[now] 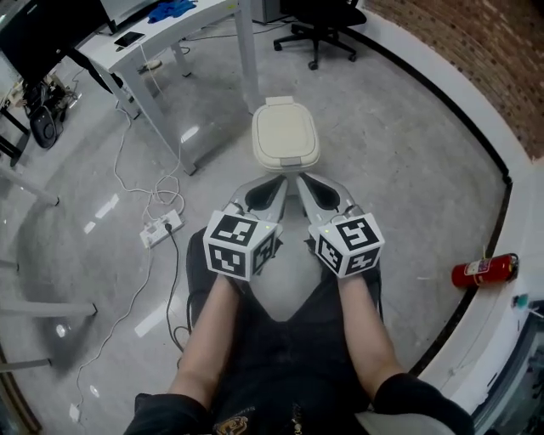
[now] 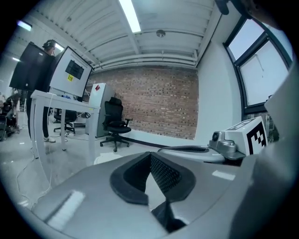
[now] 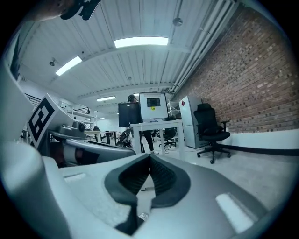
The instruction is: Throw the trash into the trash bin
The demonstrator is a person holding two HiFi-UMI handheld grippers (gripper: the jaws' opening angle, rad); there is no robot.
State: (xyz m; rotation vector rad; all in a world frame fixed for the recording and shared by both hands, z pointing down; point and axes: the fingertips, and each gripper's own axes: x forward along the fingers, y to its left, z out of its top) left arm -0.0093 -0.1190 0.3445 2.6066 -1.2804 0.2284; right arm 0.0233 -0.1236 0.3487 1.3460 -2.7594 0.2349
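Note:
The white trash bin [image 1: 285,136] stands on the grey floor straight ahead, its lid down. No trash shows in any view. I hold both grippers side by side just short of the bin, their tips almost touching each other. The left gripper [image 1: 280,181] [image 2: 150,154] is shut, its dark pads meeting at the tip with nothing between them. The right gripper [image 1: 303,181] [image 3: 149,157] looks the same, pads together and empty. Each gripper view catches the other gripper at its edge: the right gripper's body [image 2: 226,147] and the left gripper's body [image 3: 77,140]. Both point nearly level across the room.
A white desk [image 1: 174,38] stands left of the bin, a black office chair [image 1: 323,25] beyond it. A power strip [image 1: 161,229] and loose cables lie on the floor at left. A red fire extinguisher [image 1: 484,270] lies at the right by the raised curb.

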